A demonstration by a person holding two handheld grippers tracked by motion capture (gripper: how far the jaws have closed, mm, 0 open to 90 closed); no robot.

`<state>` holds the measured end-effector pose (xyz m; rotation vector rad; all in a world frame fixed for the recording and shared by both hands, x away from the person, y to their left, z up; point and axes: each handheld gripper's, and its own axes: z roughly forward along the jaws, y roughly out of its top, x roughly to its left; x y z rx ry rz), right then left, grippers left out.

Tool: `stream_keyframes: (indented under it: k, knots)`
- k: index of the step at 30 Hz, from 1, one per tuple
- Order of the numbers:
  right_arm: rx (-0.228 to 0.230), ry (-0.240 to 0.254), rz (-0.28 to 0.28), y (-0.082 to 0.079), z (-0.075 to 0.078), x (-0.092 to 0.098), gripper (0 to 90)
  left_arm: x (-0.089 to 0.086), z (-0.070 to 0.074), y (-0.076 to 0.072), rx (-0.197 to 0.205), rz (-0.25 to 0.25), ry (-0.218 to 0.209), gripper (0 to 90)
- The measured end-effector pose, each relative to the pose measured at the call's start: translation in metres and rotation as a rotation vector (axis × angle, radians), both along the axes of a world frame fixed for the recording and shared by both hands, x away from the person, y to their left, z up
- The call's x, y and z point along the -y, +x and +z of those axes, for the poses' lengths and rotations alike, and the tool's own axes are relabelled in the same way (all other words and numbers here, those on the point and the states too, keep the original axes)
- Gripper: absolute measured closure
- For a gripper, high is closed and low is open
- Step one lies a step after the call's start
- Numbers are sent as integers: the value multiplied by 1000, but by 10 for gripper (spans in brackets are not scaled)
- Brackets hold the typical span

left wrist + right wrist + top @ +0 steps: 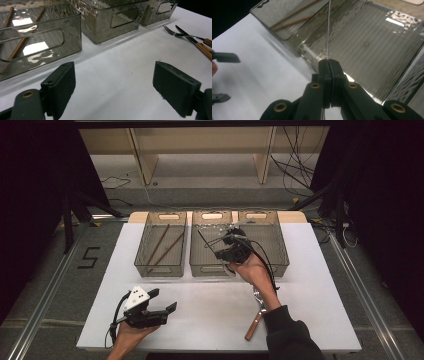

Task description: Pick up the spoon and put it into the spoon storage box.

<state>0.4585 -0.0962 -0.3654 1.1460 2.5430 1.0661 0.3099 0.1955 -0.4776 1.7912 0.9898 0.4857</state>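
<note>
My right gripper point(329, 65) has its black jaws pressed together on a thin, edge-on piece of metal cutlery point(328, 30), probably a knife. Its long axis runs straight out from the jaws, over the smoky clear plastic middle bin point(202, 265). From the high view the right gripper point(231, 247) sits above that bin, so the piece hangs just over the drop point. I judge lowering it lengthwise along the bin is what counts. My left gripper point(167, 312), jaws apart and empty, rests well back on the white table point(210, 320), farther from the bins.
</note>
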Motion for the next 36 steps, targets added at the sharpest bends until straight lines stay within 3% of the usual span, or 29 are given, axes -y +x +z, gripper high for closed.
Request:
stream_keyframes:
  k: [18,36]
  knots:
    - [-19,-1,-114,59,5,-19,900,0,1,-1,8,-9,-10,180]
    - [-46,-16,-169,77,-17,-25,900,0,1,-2,15,-13,-9,179]
